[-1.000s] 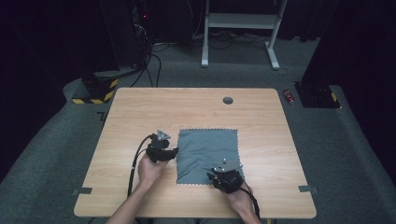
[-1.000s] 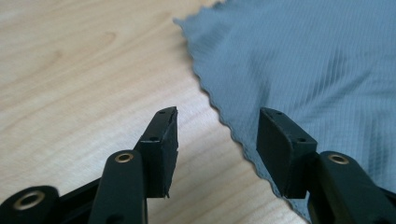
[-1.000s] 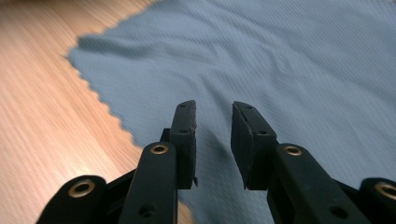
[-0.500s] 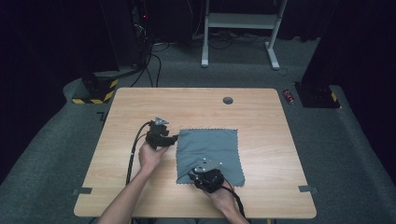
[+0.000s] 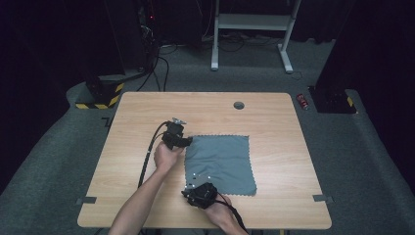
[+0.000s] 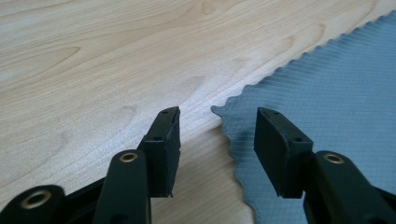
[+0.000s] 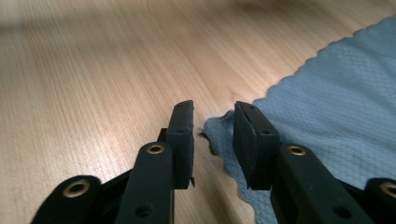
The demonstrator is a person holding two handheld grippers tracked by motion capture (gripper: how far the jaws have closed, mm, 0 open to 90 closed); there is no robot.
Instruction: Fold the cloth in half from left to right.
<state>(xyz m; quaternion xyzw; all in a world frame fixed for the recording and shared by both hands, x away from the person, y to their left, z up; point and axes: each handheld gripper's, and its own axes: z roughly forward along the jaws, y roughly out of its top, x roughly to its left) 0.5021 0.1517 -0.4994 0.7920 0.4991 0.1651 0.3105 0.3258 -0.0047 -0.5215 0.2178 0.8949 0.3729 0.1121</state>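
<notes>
A grey cloth [image 5: 220, 161] with a scalloped edge lies flat on the wooden table [image 5: 274, 122]. My left gripper [image 5: 184, 142] is at the cloth's far left corner. In the left gripper view the left gripper [image 6: 217, 122] is open, and its jaws straddle that corner of the cloth [image 6: 327, 93] just above the table. My right gripper [image 5: 192, 186] is at the near left corner. Its jaws [image 7: 212, 116] stand a narrow gap apart and have just been opening. The slightly curled corner of the cloth [image 7: 336, 93] lies between their tips, not pinched.
A small round hole [image 5: 239, 105] sits near the table's far edge. Cables trail from both grippers toward the near edge. Bare wood lies left of and beyond the cloth. Dark floor, a white stand [image 5: 249, 22] and black cases surround the table.
My right gripper has slid left along the cloth's near edge to its left corner. My left gripper has moved away from me to the far left corner.
</notes>
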